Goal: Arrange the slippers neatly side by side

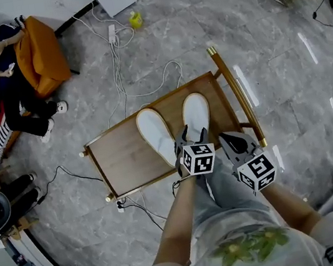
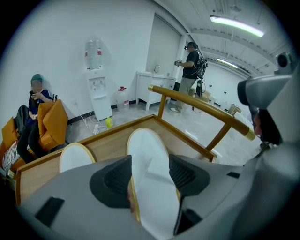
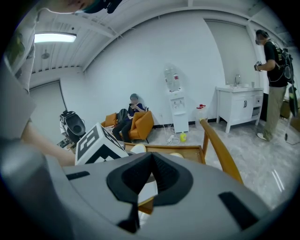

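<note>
My left gripper (image 2: 149,161) has its jaws wide apart. Between them lies a flat white slipper with a yellow edge (image 2: 151,187), its toe pointing away from me. The black ribbed pads (image 2: 115,180) stand just beside its two sides. A second white slipper (image 2: 75,157) lies to the left, on the same wooden cart with a raised rim (image 2: 112,133). A round wooden handle bar (image 2: 201,107) rises at the right.

Two flat white fabric slippers with tan edging (image 1: 155,136) (image 1: 196,115) lie on one wooden tray-top cart (image 1: 120,159). There is one small yellow bottle (image 1: 135,19), one white water dispenser (image 2: 97,91), one seated person (image 1: 9,80) and one standing person (image 2: 190,75).
</note>
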`<state>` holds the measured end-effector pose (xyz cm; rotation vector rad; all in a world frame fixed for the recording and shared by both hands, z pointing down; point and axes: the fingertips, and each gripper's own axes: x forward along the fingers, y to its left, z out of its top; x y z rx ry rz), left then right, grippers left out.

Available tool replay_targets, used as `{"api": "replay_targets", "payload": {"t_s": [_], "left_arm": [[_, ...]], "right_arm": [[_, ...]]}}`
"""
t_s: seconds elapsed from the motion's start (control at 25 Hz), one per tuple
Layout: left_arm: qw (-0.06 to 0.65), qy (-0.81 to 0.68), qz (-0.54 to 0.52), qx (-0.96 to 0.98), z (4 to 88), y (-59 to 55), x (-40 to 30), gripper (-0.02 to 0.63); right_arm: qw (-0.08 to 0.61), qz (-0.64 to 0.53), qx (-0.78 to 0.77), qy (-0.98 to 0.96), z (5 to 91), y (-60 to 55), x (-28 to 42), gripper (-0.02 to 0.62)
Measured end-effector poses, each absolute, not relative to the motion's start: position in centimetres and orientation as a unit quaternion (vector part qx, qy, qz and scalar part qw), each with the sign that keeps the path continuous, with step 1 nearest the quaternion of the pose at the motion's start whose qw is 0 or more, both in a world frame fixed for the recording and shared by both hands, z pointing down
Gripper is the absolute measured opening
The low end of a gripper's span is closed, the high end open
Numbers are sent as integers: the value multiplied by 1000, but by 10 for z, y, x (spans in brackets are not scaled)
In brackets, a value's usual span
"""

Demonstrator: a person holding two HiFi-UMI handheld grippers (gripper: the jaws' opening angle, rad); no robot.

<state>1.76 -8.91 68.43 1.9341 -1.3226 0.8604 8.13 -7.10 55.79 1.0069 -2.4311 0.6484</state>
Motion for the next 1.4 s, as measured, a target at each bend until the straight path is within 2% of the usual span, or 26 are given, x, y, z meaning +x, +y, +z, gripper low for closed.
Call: {"api": "replay_targets", "payload": {"t_s": [0.36,0.48,0.6,0.72,1.4], "left_arm": [[342,-492,347,721,720,-100,26,230],[346,-504,350,710,724,-102,21,169],[344,-515,361,697,727,-103,14,71],[351,-517,367,689,729,-103,13,41],[418,-603,304,607,719,-108,-20,37]], "right_arm": [[217,238,384,-866,565,-85,94,6],[220,239,383,-865,567,-85,93,6],[219,241,383,-864,566,-84,92,5],[219,243,382,-864,566,-84,92,6],[218,241,375,-868,559,-86,85,6]]}}
